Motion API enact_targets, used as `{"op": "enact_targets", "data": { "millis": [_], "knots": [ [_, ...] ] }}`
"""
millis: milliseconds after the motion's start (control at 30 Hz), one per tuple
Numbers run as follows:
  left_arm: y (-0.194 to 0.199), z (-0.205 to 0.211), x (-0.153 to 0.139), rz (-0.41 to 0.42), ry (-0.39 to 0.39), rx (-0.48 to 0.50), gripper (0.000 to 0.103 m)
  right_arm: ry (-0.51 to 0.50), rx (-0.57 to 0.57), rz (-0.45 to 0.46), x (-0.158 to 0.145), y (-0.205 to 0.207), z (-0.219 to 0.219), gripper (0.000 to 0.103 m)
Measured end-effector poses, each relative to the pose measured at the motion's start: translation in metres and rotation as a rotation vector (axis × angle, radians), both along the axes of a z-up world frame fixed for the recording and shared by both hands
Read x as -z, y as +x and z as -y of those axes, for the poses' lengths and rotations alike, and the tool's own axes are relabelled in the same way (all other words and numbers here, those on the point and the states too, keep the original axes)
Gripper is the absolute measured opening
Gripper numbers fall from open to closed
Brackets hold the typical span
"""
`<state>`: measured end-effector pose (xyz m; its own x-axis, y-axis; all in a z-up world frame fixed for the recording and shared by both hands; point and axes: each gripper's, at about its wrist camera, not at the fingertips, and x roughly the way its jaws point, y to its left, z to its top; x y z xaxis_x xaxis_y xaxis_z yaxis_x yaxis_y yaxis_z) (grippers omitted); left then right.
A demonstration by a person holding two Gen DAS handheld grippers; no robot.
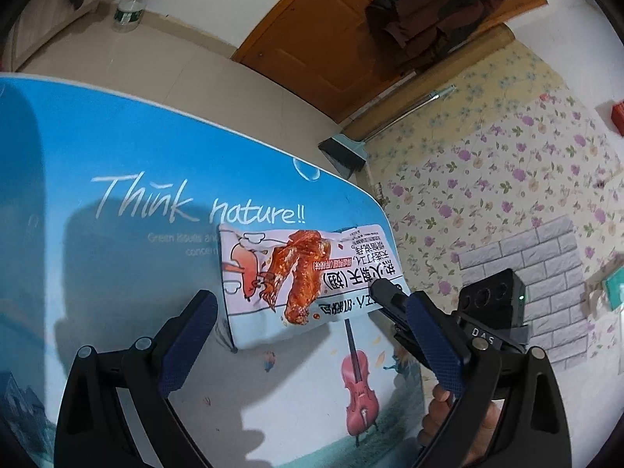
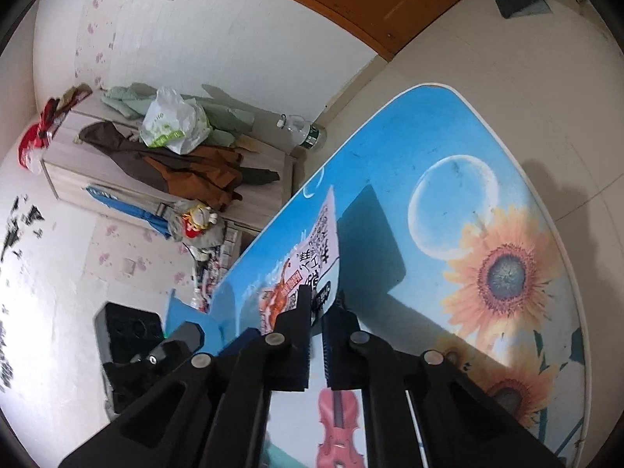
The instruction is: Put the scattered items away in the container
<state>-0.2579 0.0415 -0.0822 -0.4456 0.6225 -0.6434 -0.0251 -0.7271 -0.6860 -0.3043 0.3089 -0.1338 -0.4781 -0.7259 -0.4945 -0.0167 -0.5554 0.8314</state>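
I'm clamping my right gripper (image 2: 319,304) on the snack packet (image 1: 296,273) by the tabletop (image 1: 117,148) edge; left gripper (image 1: 308,335) hanging released. Next I'm lifting it binward; no container in view.

That table (image 1: 117,148) is bright sky blue with white "Think nature!!" lettering, a red violin (image 1: 358,394) low in the frame and orange sunflowers (image 2: 503,269) on the right of the right wrist view. The snack packet (image 1: 296,277) is white and pale blue with a reddish-brown chicken wing picture and black characters. Wallpaper (image 1: 518,179) on the right has purple flowers on cream, plus a grey brick patch (image 1: 546,273), and the door (image 1: 331,39) up top is orange-brown wood.
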Motion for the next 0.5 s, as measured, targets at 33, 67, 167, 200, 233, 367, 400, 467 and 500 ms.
{"op": "enact_targets", "data": {
  "millis": [33, 67, 167, 200, 233, 367, 400, 467, 500],
  "knots": [
    [0.001, 0.002, 0.001, 0.006, 0.011, -0.002, 0.098, -0.007, 0.005, 0.004, 0.001, -0.001, -0.001, 0.005],
    [0.001, 0.002, 0.001, 0.009, 0.015, -0.001, 0.098, -0.021, 0.009, 0.01, 0.002, -0.001, -0.002, 0.005],
    [0.003, 0.002, 0.002, 0.014, 0.019, -0.003, 0.098, -0.102, 0.023, 0.037, 0.008, -0.003, -0.004, 0.005],
    [0.004, 0.002, 0.002, 0.014, 0.02, -0.004, 0.098, -0.123, 0.026, 0.044, 0.01, -0.003, -0.005, 0.005],
    [0.004, 0.003, 0.003, 0.014, 0.02, 0.002, 0.098, -0.132, 0.033, 0.049, 0.012, -0.002, -0.007, 0.005],
    [0.002, -0.006, 0.002, 0.009, 0.002, 0.029, 0.099, -0.142, 0.075, 0.07, 0.016, -0.003, -0.01, 0.005],
    [0.002, -0.006, 0.002, 0.008, -0.002, 0.033, 0.099, -0.151, 0.084, 0.082, 0.017, -0.004, -0.01, 0.005],
    [0.002, -0.007, 0.002, 0.01, 0.004, 0.032, 0.099, -0.186, 0.098, 0.102, 0.018, -0.007, -0.012, 0.008],
    [0.001, -0.007, 0.002, 0.011, 0.008, 0.031, 0.099, -0.202, 0.105, 0.113, 0.019, -0.008, -0.014, 0.009]
  ]
}}
